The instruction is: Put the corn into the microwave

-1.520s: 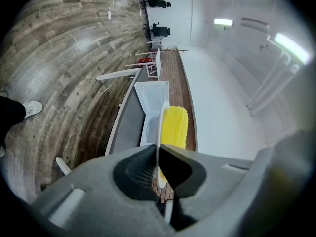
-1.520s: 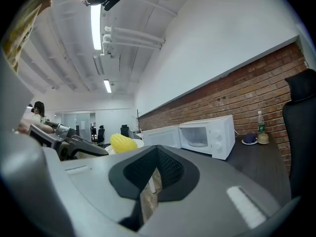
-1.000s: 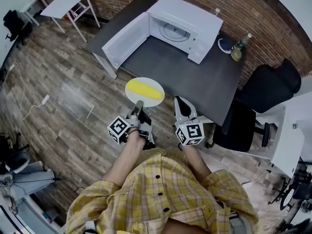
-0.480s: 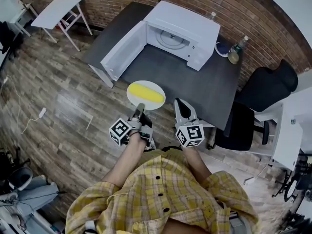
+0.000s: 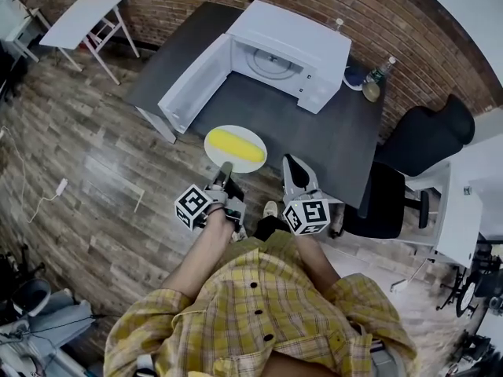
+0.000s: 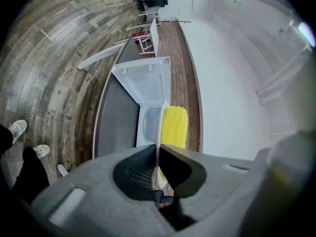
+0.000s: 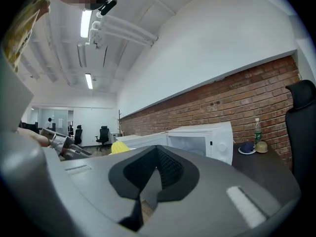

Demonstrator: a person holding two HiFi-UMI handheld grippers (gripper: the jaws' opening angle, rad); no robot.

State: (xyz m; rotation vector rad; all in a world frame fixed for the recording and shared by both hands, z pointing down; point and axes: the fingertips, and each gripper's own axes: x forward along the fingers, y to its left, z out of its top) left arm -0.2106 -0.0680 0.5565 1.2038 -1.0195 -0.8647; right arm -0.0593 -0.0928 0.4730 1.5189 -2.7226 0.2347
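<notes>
A yellow corn cob (image 5: 235,145) lies on a white plate (image 5: 214,139), held in the air just in front of the dark table (image 5: 330,140). My left gripper (image 5: 225,170) is shut on the plate's near rim. In the left gripper view the plate (image 6: 160,125) stands edge-on between the jaws, with the corn (image 6: 175,127) to its right. The white microwave (image 5: 292,47) stands at the back of the table, its door (image 5: 193,82) swung open to the left. My right gripper (image 5: 292,166) is shut and empty beside the plate, pointing level at the microwave (image 7: 200,139).
At the table's far right corner stand a bottle (image 5: 376,75) and a dark item on a saucer (image 5: 352,75). A black office chair (image 5: 420,144) sits right of the table. A white folding table (image 5: 78,18) is at the far left, on the wood floor.
The person has stepped toward the table, carrying the plate with the corn along. Table and microwave now sit closer to both grippers. The grip on the plate is unchanged.
</notes>
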